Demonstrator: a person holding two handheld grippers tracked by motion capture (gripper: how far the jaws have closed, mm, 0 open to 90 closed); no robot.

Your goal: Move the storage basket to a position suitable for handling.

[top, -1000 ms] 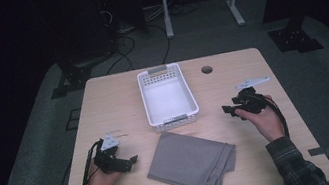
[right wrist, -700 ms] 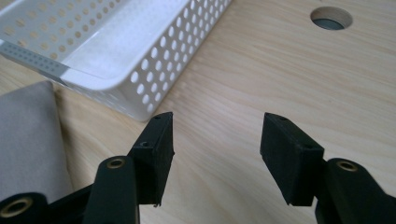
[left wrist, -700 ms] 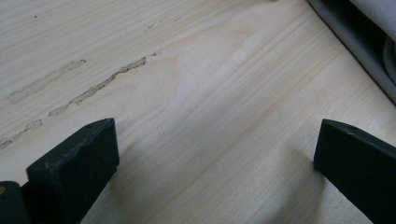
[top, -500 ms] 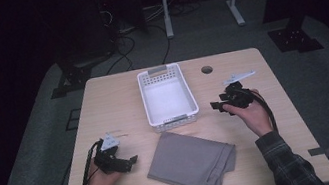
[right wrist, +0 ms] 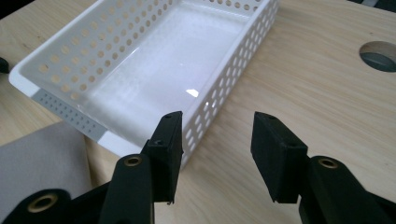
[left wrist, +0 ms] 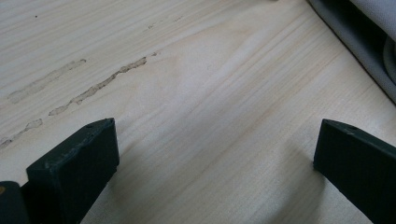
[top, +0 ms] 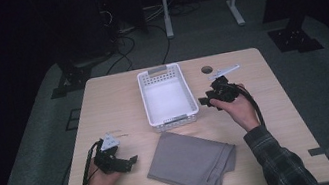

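- Near edge: folded grey cloth [top: 192, 161] lies flat on the table [top: 114, 106], between our two hands. We judge it soft and limp; not the thing being approached.
- Near left: left gripper [top: 131, 161] rests low over bare wood, just left of the cloth. In the left gripper view its jaws stand wide apart with nothing between them: released.
- Middle right: right gripper [top: 204, 102] hangs beside the near right corner of the white basket [top: 145, 93]. Its jaws have just been closing; in the right gripper view they are still parted, one over the basket's right wall, one outside it, not yet pressing. Nothing grasped.
- Basket: centre of the table, far of the cloth, empty, long axis near-to-far.
- Handling, our judgement: thin perforated plastic, light, fairly stiff but walls may flex; glossy, so slippery. Pinch the right wall at the rim near the corner, where it is stiffest.
- Far right: round hole [top: 207, 69] in the table, well apart.
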